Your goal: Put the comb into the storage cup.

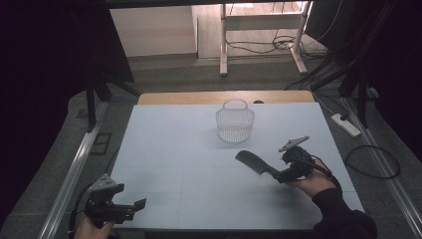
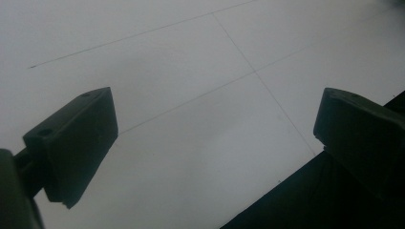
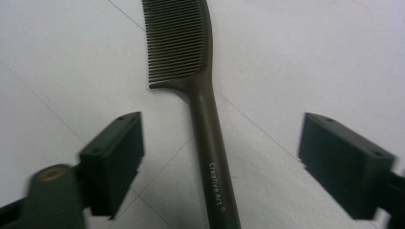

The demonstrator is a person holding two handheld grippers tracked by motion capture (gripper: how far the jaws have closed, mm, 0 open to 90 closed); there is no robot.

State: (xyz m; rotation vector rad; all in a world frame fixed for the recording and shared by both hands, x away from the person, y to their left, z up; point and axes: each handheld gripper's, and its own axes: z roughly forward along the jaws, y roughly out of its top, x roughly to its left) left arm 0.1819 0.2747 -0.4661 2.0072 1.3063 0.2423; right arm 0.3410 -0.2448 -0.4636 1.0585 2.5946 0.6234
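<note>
A dark brown comb [image 1: 254, 163] lies flat on the white table top [image 1: 174, 149], right of the middle. In the right gripper view its handle [image 3: 210, 157] runs up between my two jaws and the toothed end [image 3: 174, 43] points away. My right gripper [image 1: 278, 175] [image 3: 222, 138] is open; its pads stand well clear of the handle on both sides. My left gripper [image 1: 130, 196] [image 2: 215, 119] rests low at the front left corner of the table, open, with bare table between its jaws.
A small white mesh basket [image 1: 235, 122] with a handle stands upright behind the comb, near the table's far edge. The table's front edge [image 2: 310, 200] runs just below the left gripper. A power strip [image 1: 345, 124] and cables lie on the floor at the right.
</note>
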